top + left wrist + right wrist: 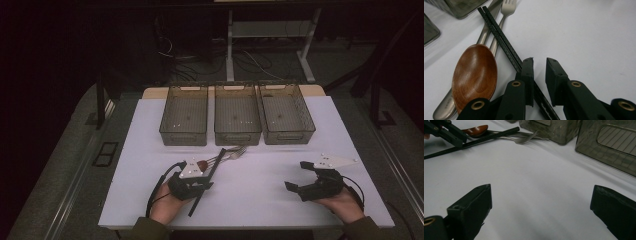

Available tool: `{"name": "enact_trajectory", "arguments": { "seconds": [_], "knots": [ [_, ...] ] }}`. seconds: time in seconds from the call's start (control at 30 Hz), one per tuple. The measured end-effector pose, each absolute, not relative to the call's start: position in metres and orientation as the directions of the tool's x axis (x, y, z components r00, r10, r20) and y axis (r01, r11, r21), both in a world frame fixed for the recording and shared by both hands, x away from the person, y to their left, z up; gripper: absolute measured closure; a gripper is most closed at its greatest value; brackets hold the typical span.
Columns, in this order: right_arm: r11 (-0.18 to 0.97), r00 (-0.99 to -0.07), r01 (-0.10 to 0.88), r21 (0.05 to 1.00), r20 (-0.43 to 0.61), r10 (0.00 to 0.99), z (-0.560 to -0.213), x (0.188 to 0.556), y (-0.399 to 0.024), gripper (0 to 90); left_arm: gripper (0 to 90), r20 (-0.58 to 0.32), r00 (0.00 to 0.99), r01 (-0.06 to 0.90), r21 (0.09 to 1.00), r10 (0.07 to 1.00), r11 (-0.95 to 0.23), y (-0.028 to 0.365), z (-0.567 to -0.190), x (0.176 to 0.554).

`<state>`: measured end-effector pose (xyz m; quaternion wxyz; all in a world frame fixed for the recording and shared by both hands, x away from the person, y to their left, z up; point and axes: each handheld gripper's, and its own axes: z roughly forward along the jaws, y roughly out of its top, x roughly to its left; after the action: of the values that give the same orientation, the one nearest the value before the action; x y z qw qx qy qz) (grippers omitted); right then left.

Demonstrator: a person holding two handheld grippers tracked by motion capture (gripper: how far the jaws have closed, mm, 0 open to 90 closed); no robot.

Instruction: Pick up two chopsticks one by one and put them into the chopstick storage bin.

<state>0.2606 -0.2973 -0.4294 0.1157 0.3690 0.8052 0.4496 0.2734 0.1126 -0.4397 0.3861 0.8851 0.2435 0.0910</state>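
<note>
Two chopsticks [499, 36] cross beneath our left gripper's [540, 61] narrowed, still-empty jaws (right gripper [542, 187] gapes idle), so closing may catch one stick and nudge the spoon [474, 72].

One mark of lettering shows — a small stamped mark on the end of a steel handle [446, 107] lying under the wooden spoon [475, 75] in the left gripper view. It is a short stamped word, too small and blurred to read. The three mesh bins [237, 120] and the white bench [260, 195] carry no legible text — nor do the other utensils.
</note>
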Motion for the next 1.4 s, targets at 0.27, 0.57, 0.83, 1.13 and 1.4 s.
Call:
{"name": "enact_trajectory", "arguments": {
  "seconds": [0.27,0.57,0.83,1.13,1.4],
  "knots": [
    [0.326,-0.703,0.490,0.809,0.146,0.696,-0.4295,0.2606,-0.2971,3.2,75.5,-0.021,0.862,0.362,0.725,0.507,-0.586,0.1113,-0.4410,0.2734],
    [0.325,-0.704,0.491,0.808,0.148,0.695,-0.4296,0.2606,-0.2970,3.2,75.5,-0.015,0.860,0.361,0.723,0.509,-0.588,0.1112,-0.4412,0.2735],
    [0.325,-0.703,0.493,0.807,0.149,0.695,-0.4295,0.2606,-0.2970,3.2,74.8,-0.018,0.863,0.363,0.718,0.506,-0.594,0.1085,-0.4429,0.2732],
    [0.325,-0.703,0.494,0.807,0.150,0.695,-0.4296,0.2606,-0.2970,3.2,73.2,-0.023,0.866,0.364,0.714,0.500,-0.598,0.1061,-0.4442,0.2732],
    [0.325,-0.704,0.494,0.807,0.151,0.694,-0.4296,0.2607,-0.2970,3.2,73.4,-0.018,0.877,0.354,0.699,0.480,-0.621,0.1031,-0.4458,0.2737]
  ]
}}
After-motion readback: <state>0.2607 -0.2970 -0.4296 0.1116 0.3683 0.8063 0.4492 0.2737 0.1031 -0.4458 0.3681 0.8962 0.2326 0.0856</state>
